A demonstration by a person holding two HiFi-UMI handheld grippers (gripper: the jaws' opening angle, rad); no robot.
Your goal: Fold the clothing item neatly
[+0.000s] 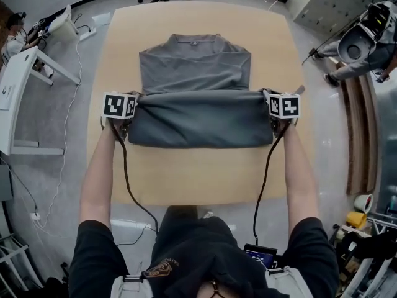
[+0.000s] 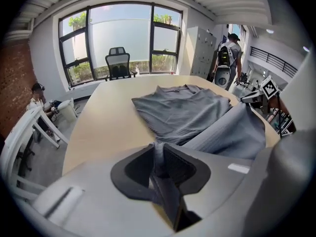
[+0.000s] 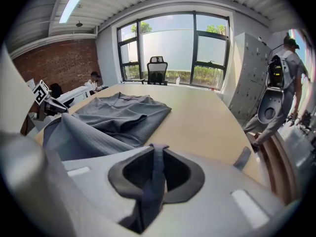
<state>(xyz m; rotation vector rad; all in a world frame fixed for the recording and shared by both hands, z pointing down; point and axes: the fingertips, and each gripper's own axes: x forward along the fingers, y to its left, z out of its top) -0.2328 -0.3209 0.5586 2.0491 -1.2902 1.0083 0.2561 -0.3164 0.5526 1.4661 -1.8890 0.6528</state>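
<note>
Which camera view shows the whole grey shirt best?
The head view: the grey shirt shows whole on the table, its near part lifted. The gripper views show it only partly, with fabric clamped in the left gripper and right gripper.

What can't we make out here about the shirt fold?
- Left gripper and right gripper: jaws hidden under marker cubes in head view.
- Grey shirt: the part beneath its folded-over layer, head view.
- Table, near edge: blocked by gripper bodies, both gripper views.
</note>
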